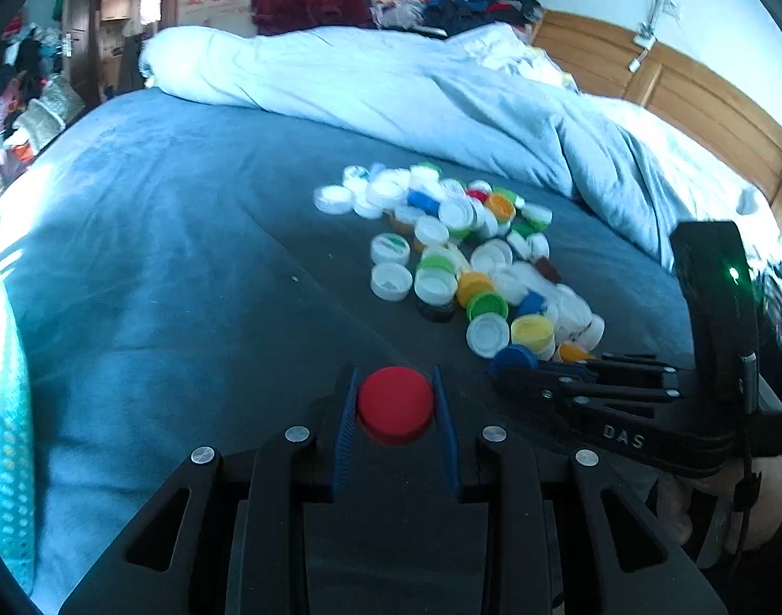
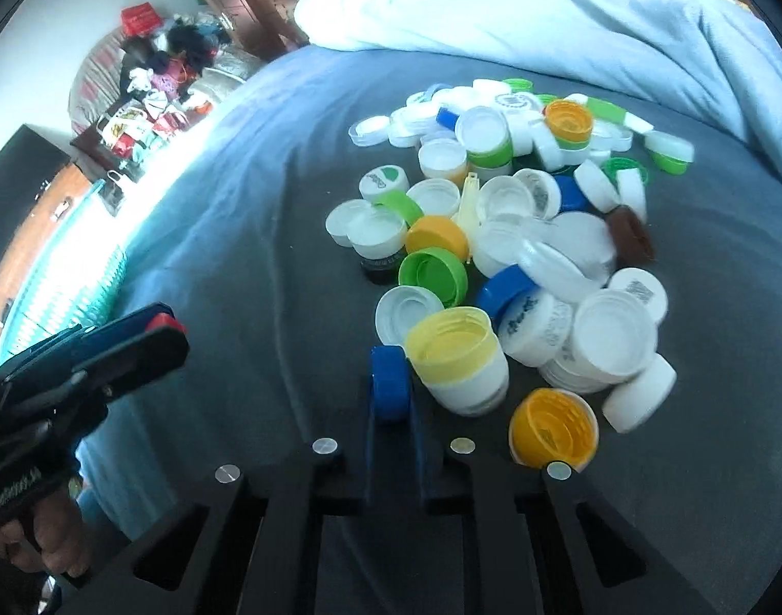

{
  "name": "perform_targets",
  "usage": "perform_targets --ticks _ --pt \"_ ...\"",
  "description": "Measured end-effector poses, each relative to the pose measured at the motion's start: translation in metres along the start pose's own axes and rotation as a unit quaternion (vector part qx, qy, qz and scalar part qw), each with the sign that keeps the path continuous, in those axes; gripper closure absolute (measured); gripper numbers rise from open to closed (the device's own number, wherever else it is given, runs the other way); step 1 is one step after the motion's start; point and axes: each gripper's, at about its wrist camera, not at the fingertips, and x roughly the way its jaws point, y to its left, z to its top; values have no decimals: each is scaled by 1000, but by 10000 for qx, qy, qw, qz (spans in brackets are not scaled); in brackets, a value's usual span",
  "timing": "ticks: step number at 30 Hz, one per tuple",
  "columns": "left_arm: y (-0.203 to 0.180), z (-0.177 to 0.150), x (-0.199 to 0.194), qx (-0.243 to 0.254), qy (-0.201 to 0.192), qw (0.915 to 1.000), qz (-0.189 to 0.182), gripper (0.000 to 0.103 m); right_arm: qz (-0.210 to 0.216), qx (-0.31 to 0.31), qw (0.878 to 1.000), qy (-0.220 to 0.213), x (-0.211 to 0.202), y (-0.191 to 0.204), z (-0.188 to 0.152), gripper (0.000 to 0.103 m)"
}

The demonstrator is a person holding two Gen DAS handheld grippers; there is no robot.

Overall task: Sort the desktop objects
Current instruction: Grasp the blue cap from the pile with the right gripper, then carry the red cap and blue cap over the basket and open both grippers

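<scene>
Right wrist view: right gripper [image 2: 391,400] pinched blue cap [image 2: 389,382] edge-on, thin hold, cd slip. Left gripper [image 1: 395,410] clamped red cap [image 1: 396,405], secure.

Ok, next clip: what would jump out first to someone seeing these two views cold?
The heap of bottle caps, mostly white with green, orange and blue among them, lies in the middle of the grey-blue bedspread. Next, the red cap clamped flat in the left gripper, away from the heap. The right gripper is shut on a blue cap standing on edge at the heap's near rim.
</scene>
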Motion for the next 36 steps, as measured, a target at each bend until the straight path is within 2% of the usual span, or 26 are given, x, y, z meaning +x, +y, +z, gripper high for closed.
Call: perform_targets --ticks 5,9,16,22,36 --pt "0 6 -40 -189 -458 9987 -72 79 -64 -349 9986 -384 -45 21 1 91" --pt "2 15 -86 -330 -1017 9943 -34 79 -20 -645 9953 -725 -81 44 2 91" --pt "13 23 -148 -470 -1676 9839 404 78 65 -922 9898 -1083 -117 76 14 91" --pt "21 22 -171 -476 -1770 9775 1044 78 178 -1150 9853 -1250 -129 109 29 91" --pt "68 20 -190 -950 -1795 9621 1820 78 680 -1738 9718 -1440 -124 206 67 90"
